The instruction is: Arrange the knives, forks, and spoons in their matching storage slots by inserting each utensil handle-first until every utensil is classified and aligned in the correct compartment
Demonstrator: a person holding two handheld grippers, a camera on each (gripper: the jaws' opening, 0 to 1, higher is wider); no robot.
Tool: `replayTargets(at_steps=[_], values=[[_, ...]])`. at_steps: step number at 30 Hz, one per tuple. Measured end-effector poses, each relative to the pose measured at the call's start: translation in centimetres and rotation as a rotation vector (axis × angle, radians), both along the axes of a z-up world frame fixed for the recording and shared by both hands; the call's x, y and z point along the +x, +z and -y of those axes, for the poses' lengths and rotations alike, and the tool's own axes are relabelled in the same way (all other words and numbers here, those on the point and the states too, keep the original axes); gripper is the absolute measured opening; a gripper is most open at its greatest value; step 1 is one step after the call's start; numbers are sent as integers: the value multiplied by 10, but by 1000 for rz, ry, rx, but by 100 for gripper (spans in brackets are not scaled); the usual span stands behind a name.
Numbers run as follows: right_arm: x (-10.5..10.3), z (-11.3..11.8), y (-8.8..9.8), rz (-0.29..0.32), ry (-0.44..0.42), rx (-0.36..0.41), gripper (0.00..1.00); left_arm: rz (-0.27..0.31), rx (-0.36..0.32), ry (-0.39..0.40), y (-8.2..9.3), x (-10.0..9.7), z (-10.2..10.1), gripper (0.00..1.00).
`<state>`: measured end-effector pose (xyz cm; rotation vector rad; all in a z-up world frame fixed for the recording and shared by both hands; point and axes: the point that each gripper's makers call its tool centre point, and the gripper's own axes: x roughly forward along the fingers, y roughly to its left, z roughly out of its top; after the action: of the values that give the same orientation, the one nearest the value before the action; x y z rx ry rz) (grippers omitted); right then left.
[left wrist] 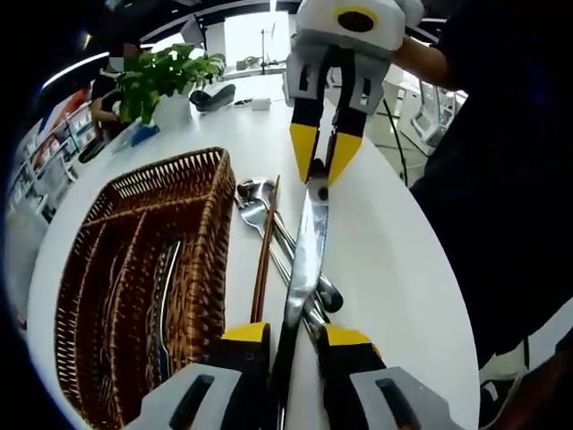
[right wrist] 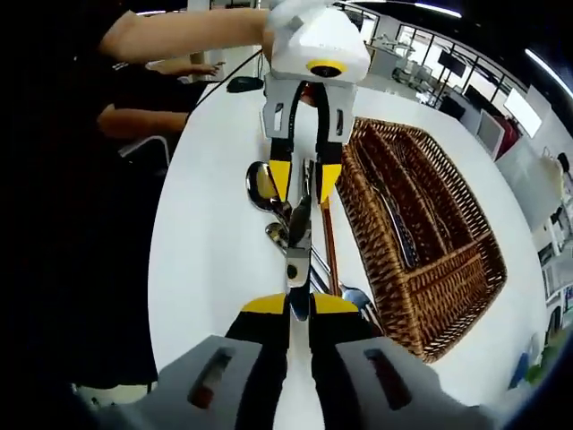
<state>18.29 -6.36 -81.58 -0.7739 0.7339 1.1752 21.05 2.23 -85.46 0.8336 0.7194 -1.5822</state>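
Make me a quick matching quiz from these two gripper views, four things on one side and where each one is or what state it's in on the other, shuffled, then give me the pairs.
Things:
1. knife
2. wicker basket
3. potted plant
4. chopsticks

Places or states:
A. at the far end of the white table
B. held at both ends, by the left gripper and the right gripper
C. lying on the table right beside the basket
D. divided into long compartments, some cutlery already inside

Pairs: 1-B, 2-D, 3-A, 4-C
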Motion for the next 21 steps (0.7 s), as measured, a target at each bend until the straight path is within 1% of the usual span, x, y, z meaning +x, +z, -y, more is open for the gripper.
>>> replayTargets(at_steps=[3,6,9,11,12,18,21], values=[[1,-1,2,8,5,-4,6,4,24,-20,-3,1,-1,15],[1,-1,3,8,5,-3,6,17,46,-35,-8,3,-2,14],[1,-1,3,8,3,-2,6,30,71,-67,-13,2,-3,12],[2,0,3,9,4,-4,6,43,75,-78,-15,3,-3,10],[2,0,2,8,3,-4,6,47,74,-79,-15,3,-2,8],[3,1,1,6,-4,-1,6,68,71,-95,-14,6,-2,7],[3,2,1,10,-1,2,7,69,87,-88,-12,4,-2,7]])
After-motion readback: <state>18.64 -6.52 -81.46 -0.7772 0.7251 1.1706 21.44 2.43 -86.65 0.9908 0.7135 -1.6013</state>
